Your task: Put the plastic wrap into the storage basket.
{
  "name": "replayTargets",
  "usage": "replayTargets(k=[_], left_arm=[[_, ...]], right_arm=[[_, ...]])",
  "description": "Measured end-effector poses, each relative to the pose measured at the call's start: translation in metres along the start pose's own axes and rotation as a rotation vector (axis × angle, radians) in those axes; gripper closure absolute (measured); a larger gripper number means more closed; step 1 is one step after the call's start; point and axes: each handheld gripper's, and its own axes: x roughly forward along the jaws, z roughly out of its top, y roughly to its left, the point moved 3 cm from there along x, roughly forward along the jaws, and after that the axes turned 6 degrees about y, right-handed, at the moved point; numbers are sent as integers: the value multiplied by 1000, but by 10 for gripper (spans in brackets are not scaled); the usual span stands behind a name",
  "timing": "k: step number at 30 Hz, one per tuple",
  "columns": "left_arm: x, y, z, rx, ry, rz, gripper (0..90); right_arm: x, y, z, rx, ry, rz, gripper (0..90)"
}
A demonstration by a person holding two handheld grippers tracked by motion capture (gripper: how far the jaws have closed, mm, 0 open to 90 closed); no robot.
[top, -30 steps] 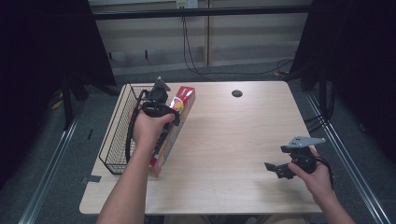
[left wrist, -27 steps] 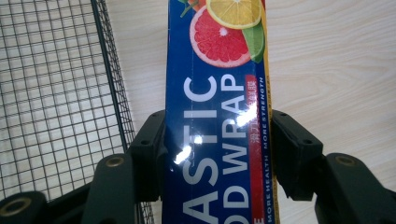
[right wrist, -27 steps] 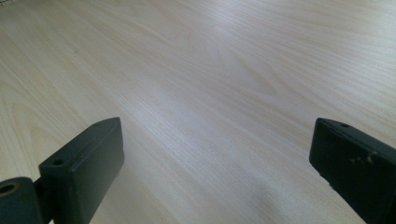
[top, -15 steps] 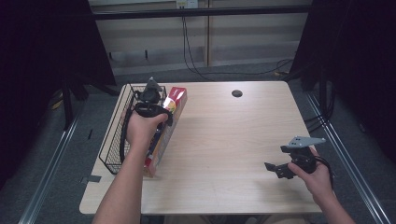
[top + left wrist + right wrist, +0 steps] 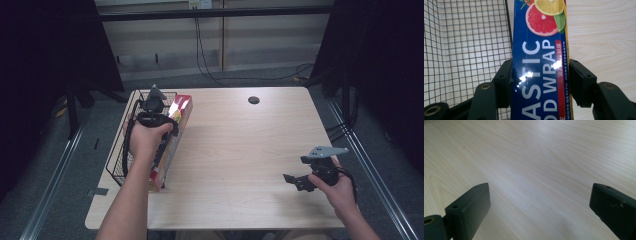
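Observation:
A long plastic wrap box [image 5: 171, 140], blue with citrus pictures and a red end, hangs over the rim of the black wire basket [image 5: 117, 155] at the table's left side. My left gripper [image 5: 159, 131] is shut on the plastic wrap box [image 5: 541, 62], both jaws pressed on its long sides. In the left gripper view the wire basket [image 5: 461, 42] lies left of the box and bare wood right of it. My right gripper [image 5: 294, 181] rests low near the table's front right, open, with bare table [image 5: 536, 170] between its jaws.
A small dark round hole [image 5: 254, 100] sits near the table's far edge. Dark curtains flank both sides, and cables hang down the back wall. A metal rail [image 5: 370, 170] runs along the floor to the right of the table.
My left gripper has carried the plastic wrap box leftward, from the table toward and over the basket's rim. The right gripper has stayed put.

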Motion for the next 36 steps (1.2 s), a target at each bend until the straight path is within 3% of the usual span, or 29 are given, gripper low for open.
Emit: replayTargets(k=[24, 36], left_arm=[[2, 22, -8, -86, -13, 8, 442], [6, 32, -12, -103, -14, 16, 441]], right_arm=[[0, -1, 0, 8, -1, -5, 29], [0, -1, -1, 11, 0, -10, 29]])
